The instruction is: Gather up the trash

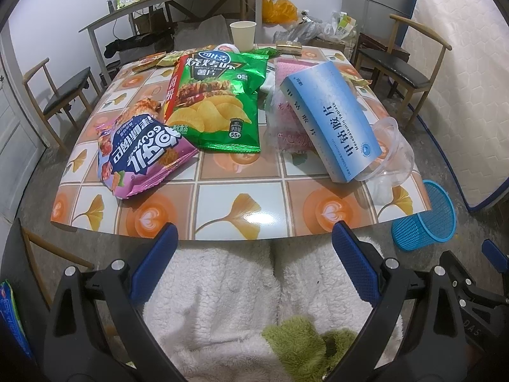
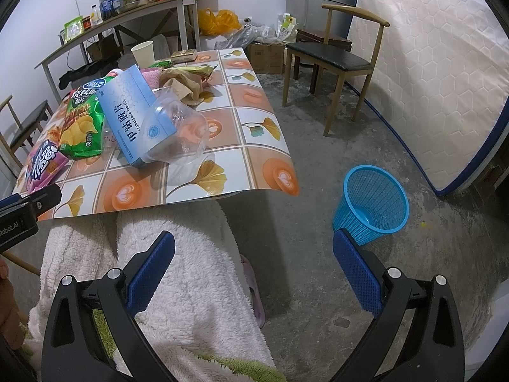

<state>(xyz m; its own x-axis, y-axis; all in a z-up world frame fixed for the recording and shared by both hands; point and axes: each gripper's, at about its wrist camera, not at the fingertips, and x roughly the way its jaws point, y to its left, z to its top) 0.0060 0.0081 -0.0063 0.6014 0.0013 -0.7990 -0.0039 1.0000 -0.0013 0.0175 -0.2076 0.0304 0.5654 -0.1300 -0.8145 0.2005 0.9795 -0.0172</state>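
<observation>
Trash lies on the tiled table [image 1: 241,191]: a purple snack bag [image 1: 143,156] at the front left, a green chip bag [image 1: 216,102], a blue medicine box [image 1: 331,117] leaning on a clear plastic cup [image 1: 394,152], a pink packet [image 1: 288,124] and a paper cup [image 1: 242,35] at the back. A blue mesh bin [image 2: 370,205] stands on the floor right of the table. My left gripper [image 1: 254,242] is open and empty, short of the table's near edge. My right gripper [image 2: 254,248] is open and empty over my lap, left of the bin.
Wooden chairs stand at the left [image 1: 60,95] and right [image 2: 337,60] of the table. A mattress [image 2: 439,73] leans on the right wall. A cluttered desk [image 1: 165,3] and boxes stand behind. Crumpled brown paper [image 2: 184,84] and small wrappers [image 1: 156,60] lie at the table's back.
</observation>
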